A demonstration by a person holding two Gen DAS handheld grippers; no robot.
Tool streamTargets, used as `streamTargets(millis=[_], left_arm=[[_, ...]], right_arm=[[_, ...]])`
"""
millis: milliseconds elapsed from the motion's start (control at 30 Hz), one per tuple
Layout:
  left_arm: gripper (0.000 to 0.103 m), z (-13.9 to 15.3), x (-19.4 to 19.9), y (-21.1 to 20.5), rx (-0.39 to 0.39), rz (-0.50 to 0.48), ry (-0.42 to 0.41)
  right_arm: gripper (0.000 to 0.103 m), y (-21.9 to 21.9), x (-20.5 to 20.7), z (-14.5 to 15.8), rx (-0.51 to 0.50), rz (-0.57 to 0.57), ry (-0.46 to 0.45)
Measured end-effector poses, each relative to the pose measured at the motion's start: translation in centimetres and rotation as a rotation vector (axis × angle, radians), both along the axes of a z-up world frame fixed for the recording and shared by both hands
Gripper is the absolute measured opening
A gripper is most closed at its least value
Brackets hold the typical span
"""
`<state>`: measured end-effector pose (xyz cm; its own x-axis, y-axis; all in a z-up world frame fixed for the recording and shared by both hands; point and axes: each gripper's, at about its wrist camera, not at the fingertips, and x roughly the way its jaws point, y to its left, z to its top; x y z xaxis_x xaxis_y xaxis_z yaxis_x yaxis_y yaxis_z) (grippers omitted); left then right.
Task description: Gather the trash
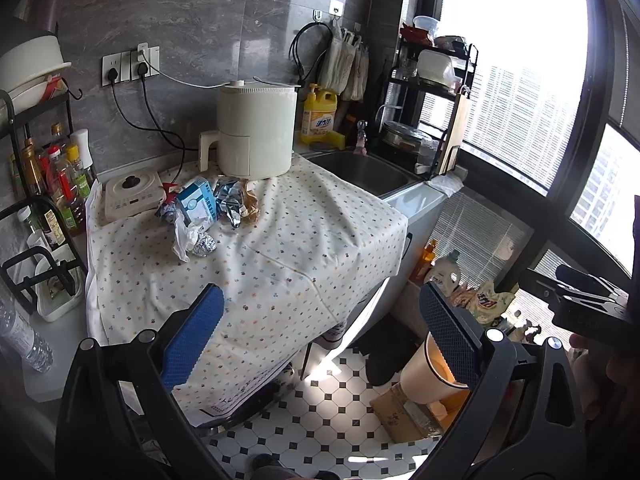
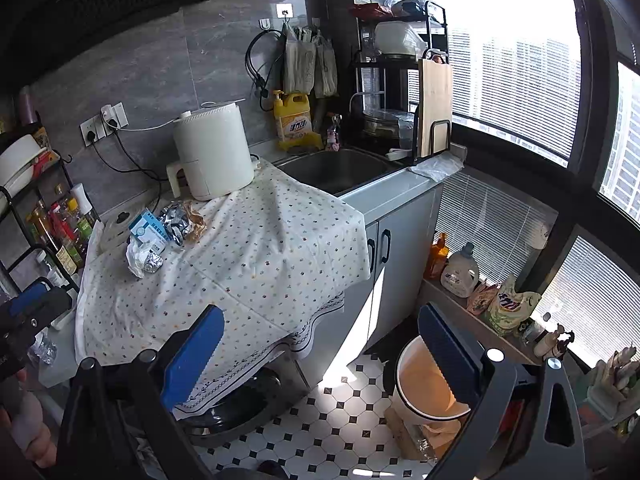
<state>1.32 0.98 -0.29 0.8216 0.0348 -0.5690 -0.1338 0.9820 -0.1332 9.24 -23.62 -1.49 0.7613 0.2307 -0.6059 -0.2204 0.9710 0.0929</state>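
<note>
A pile of trash lies on the dotted tablecloth [image 1: 280, 248]: a blue-and-white carton [image 1: 196, 200], crumpled silver foil wrappers [image 1: 228, 202], a foil ball [image 1: 203, 245] with white plastic, and a brown paper scrap [image 1: 250, 204]. The pile also shows in the right wrist view, with the carton [image 2: 148, 230] and the foil ball [image 2: 151, 262]. A beige trash bin [image 2: 424, 388] stands open on the tiled floor, also seen in the left wrist view [image 1: 428, 372]. My left gripper [image 1: 320, 340] is open and empty above the cloth's front edge. My right gripper [image 2: 320, 348] is open and empty, off the table's corner.
A white air fryer [image 1: 256, 132] stands behind the trash, a small induction cooker [image 1: 132, 196] to its left. Bottles fill a black rack [image 1: 52, 184] at left. The sink [image 1: 360, 168] and a dish rack lie at right. Cleaning bottles [image 2: 460, 268] line the window ledge.
</note>
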Motion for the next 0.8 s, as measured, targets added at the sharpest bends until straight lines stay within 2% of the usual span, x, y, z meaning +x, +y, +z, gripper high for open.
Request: streamTargets(millis=[200, 433, 700, 800], left_arm=[[0.097, -0.9, 0.7, 1.5, -0.012, 0.028, 0.035], [0.097, -2.4, 2.6, 5.4, -0.042, 0.073, 0.057], [0.096, -3.8, 6.7, 11.0, -0.089, 0.128, 0.06], [0.091, -4.7, 8.6, 13.1, -0.102, 0.149, 0.078]], right_arm=[[0.095, 1.9, 1.3, -0.5, -0.013, 0.034, 0.013], [0.095, 5.2, 3.7, -1.0, -0.011, 0.085, 0.005], [0.095, 9.9, 8.9, -1.9, -0.01, 0.132, 0.039], [0.095, 11.8, 11.2, -1.9, -0.006, 0.15, 0.049]])
